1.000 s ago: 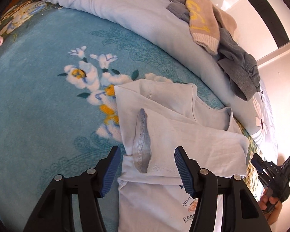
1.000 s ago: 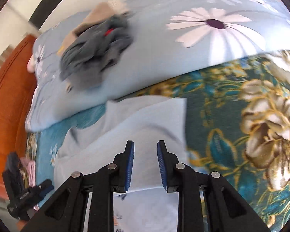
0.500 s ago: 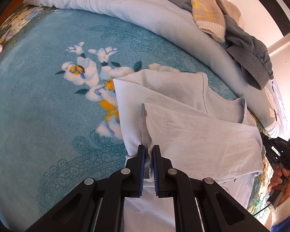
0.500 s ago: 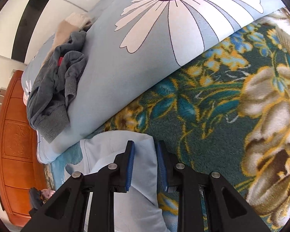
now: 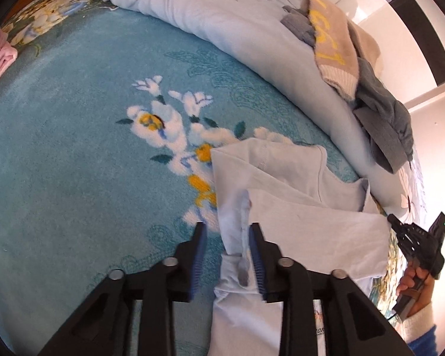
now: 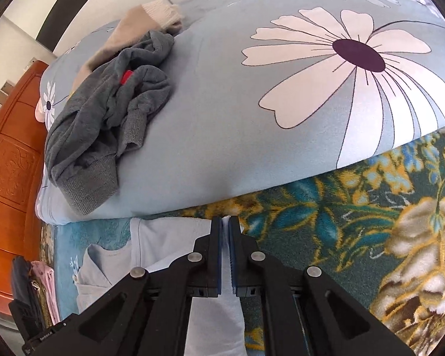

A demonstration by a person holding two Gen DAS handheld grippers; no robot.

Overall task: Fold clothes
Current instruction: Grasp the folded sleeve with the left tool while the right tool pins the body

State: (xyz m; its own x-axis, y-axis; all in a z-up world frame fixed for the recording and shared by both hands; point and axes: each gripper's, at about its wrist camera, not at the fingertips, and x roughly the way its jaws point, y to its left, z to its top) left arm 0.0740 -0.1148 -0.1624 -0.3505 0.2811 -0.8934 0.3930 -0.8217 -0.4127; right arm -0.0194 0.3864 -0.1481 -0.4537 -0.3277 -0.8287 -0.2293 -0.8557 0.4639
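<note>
Pale blue cotton, a half-folded T-shirt [image 5: 305,225], lies on a teal floral blanket [image 5: 74,163]. The left gripper [image 5: 227,255] has its jaws parting, the shirt's hem edge between them against the right pad. The right gripper [image 6: 225,237] is pinched tight on the shirt's far corner. Behind, a grey sweater [image 6: 103,124] and beige knit [image 5: 332,44] rest on a daisy-print duvet [image 6: 281,118], near an orange wooden headboard [image 6: 9,163]

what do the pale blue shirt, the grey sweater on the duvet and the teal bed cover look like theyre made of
Pale blue shirt: thin matte knit, probably cotton; it creases sharply and shows stitched hems.
Grey sweater: thick, fuzzy fleece or knit with ribbed cuffs.
Teal bed cover: plush, short-pile blanket, likely synthetic; the surface looks velvety.
</note>
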